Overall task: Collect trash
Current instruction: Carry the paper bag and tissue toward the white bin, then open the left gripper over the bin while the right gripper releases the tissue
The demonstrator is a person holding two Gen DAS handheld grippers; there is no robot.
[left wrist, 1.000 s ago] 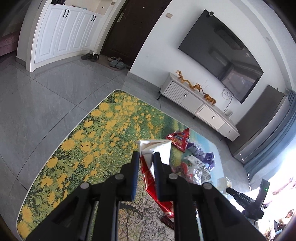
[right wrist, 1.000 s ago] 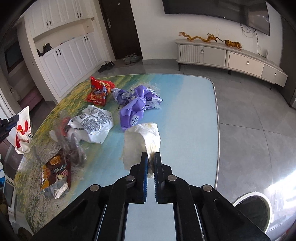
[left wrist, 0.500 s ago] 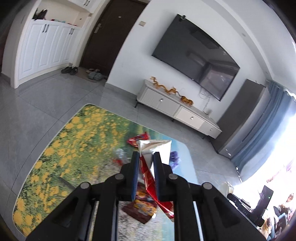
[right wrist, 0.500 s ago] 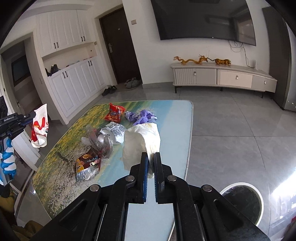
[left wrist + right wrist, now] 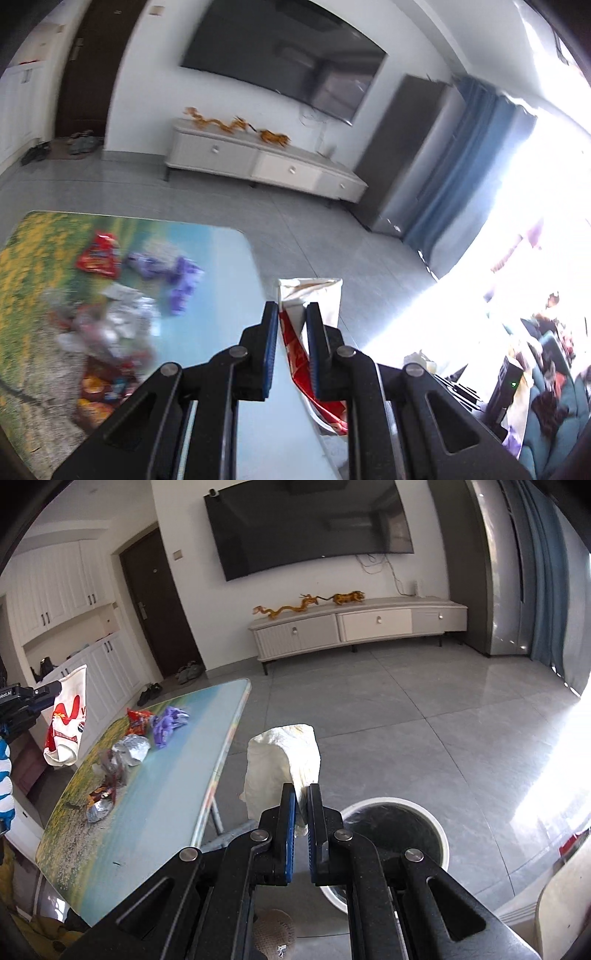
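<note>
Trash: left gripper [image 5: 291,314] clamps red-white wrapper [image 5: 314,295] just past table [image 5: 229,258] edge; right gripper [image 5: 302,797] pinches crumpled white paper [image 5: 282,753] beside white bin [image 5: 436,823]. More wrappers [image 5: 136,746] lie on table.

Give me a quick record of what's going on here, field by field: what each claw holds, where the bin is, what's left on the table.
left gripper: shut on a red-and-white bag
right gripper: shut on a crumpled white bag
bin: white, round, on the floor just beyond the right gripper
table: red packet, purple wrapper, silver wrapper, more litter nearer
white bag vs bin: beside the rim, not over the opening
</note>
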